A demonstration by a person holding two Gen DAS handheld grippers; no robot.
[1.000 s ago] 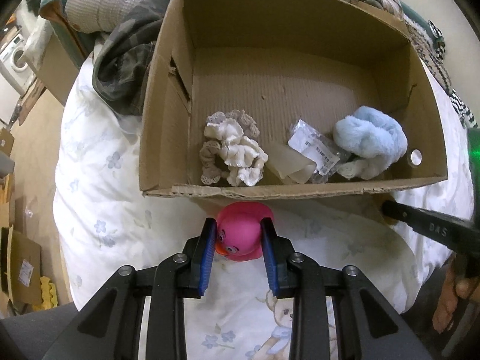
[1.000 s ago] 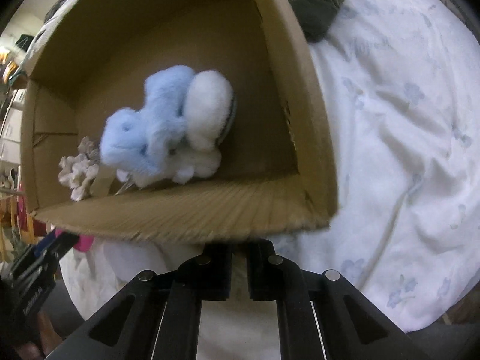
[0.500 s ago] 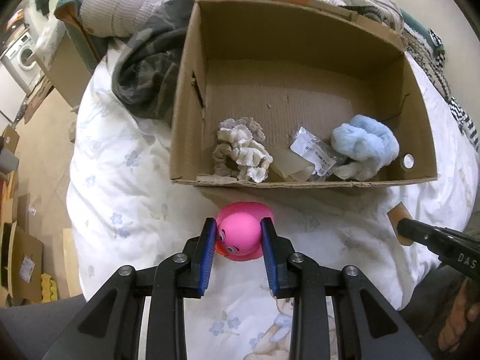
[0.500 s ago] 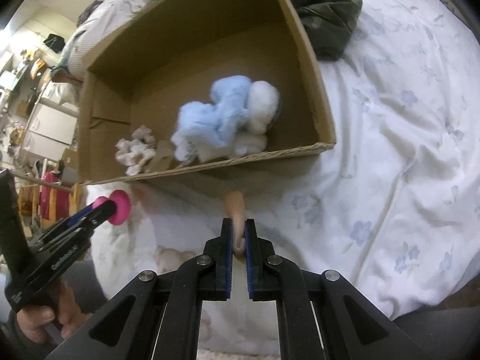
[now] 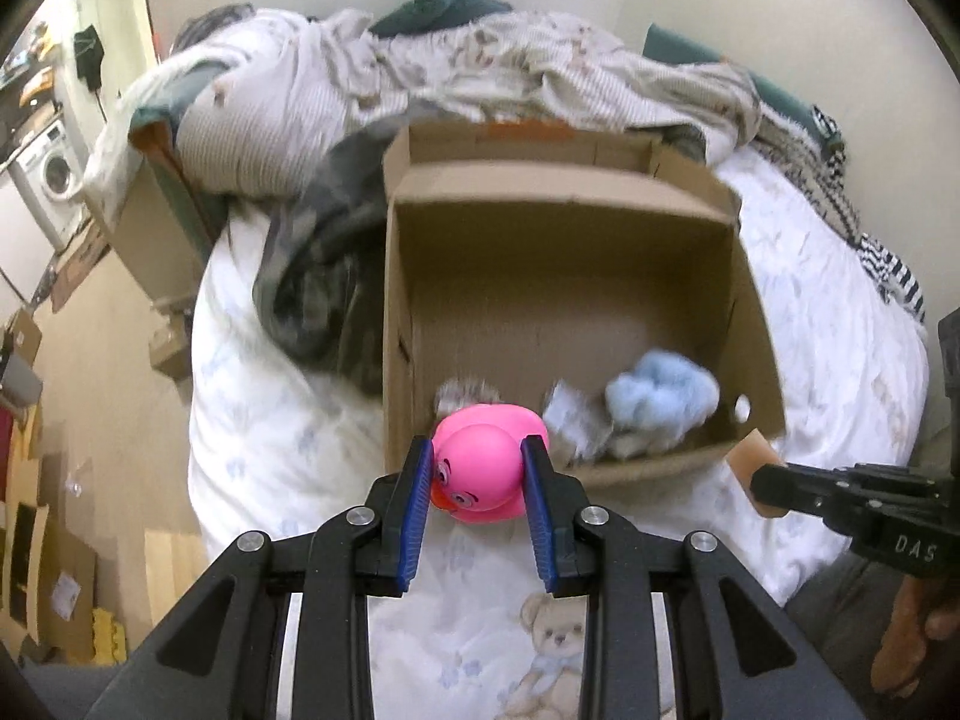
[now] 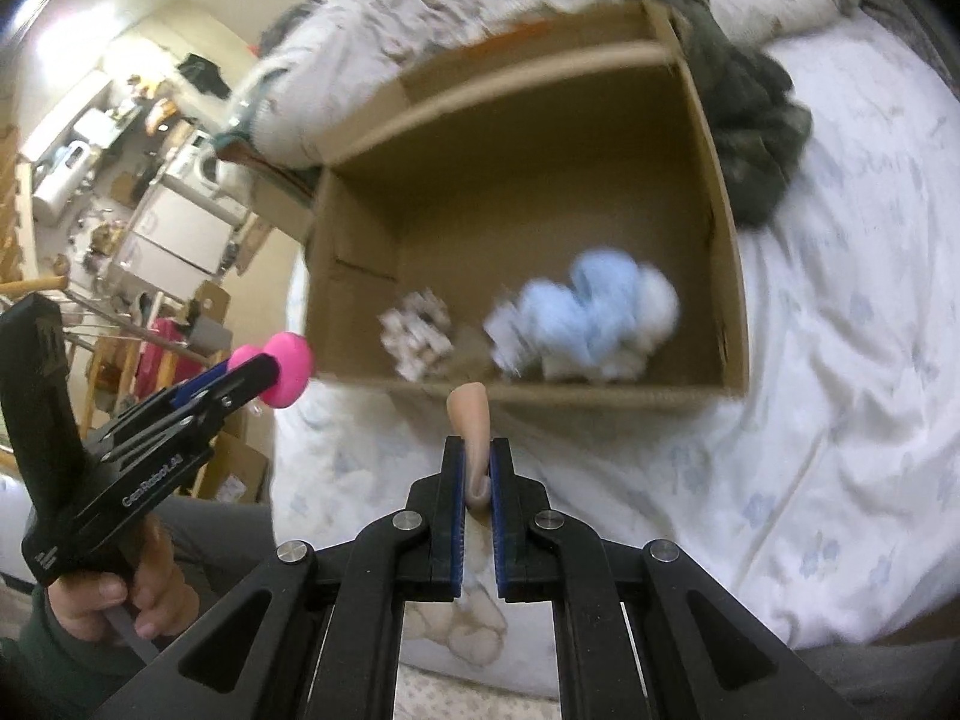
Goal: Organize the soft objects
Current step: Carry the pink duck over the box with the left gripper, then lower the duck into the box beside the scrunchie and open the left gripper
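Note:
My left gripper [image 5: 477,468] is shut on a pink rubber duck [image 5: 480,465] and holds it in the air in front of the near wall of an open cardboard box [image 5: 396,312]. My right gripper [image 6: 478,462] is shut on a thin tan soft piece [image 6: 471,420], raised in front of the same box [image 6: 729,276]. In the box lie a blue and white plush [image 6: 591,315], a beige crocheted piece [image 6: 417,333] and a clear packet [image 5: 564,417]. The duck also shows in the right wrist view [image 6: 288,369].
The box sits on a bed with a white flowered sheet [image 5: 252,432]. A dark garment [image 5: 318,282] lies left of the box; striped bedding [image 5: 420,78] is heaped behind it. Wooden floor and cardboard [image 5: 36,528] are to the left of the bed.
Both grippers have risen and pulled back from the box, each still holding its object. The right gripper's tan piece has come clear of the bed.

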